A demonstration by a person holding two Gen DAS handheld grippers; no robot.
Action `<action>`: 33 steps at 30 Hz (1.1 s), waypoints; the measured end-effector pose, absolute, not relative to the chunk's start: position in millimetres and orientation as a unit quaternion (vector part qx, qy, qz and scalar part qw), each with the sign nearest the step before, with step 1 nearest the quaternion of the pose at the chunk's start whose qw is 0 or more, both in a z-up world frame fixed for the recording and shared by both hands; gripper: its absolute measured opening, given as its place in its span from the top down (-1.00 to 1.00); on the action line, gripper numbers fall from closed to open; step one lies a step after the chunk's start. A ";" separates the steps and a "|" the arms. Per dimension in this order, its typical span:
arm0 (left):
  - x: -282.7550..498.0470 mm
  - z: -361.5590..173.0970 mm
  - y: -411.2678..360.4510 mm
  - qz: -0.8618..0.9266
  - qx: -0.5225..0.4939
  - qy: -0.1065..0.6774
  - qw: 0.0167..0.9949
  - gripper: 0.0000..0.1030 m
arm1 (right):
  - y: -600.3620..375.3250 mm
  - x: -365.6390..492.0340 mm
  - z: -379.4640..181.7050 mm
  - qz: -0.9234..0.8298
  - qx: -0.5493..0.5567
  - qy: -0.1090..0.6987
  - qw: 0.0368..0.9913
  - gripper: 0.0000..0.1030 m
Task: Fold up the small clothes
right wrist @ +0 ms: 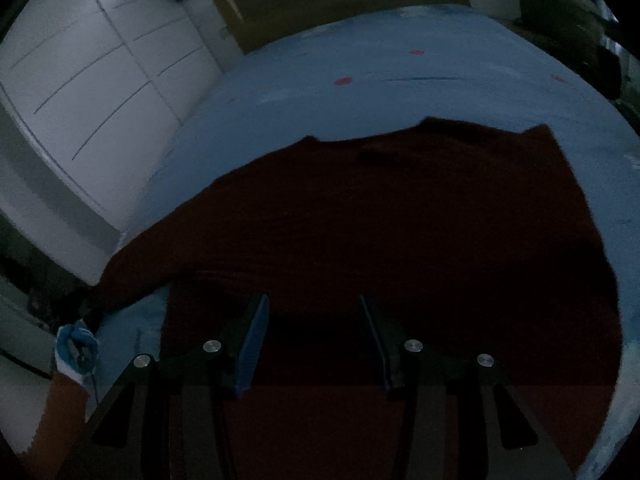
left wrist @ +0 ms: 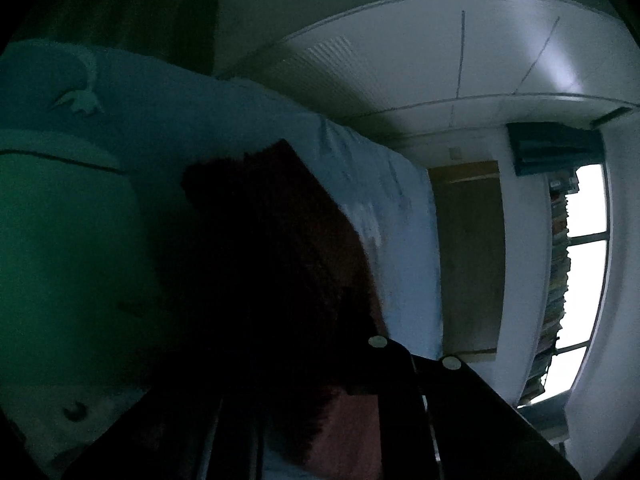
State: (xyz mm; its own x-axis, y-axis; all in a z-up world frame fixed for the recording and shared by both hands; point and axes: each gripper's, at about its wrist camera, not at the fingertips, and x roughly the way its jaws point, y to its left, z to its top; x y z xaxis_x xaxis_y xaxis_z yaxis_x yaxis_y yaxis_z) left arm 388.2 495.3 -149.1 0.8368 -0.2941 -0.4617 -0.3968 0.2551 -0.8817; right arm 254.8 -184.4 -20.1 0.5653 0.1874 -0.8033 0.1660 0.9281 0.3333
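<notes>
Garment [right wrist: 400, 220] dark red, plain; writing unreadable, dim.

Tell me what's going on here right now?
A person is folding a dark red garment spread on a blue-covered surface. The right gripper hovers over it with jaws open, holding nothing. The left gripper is shut at the cloth's edge; whether it pinches fabric is too dark to tell.

We seem to be in a dim room of a home, likely a bedroom: a wide surface under a light blue sheet [right wrist: 400, 92] fills the middle, white panelled cupboard doors [right wrist: 88, 72] line one wall, and a tall stack of books [left wrist: 558, 264] stands beside a bright window [left wrist: 586, 252].
</notes>
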 end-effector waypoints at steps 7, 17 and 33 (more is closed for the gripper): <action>393.8 -110.5 465.6 -0.002 -0.605 0.275 0.748 0.85 | -218.7 229.7 -15.4 -0.016 0.214 0.455 0.864 0.08; 430.6 -46.6 376.4 -0.095 -0.607 0.278 0.738 0.86 | -261.2 195.0 -12.9 -0.028 0.242 0.440 0.864 0.08; 484.7 13.7 155.8 -0.255 -0.547 0.344 0.720 0.87 | -364.7 124.9 -18.5 -0.086 0.298 0.414 0.856 0.08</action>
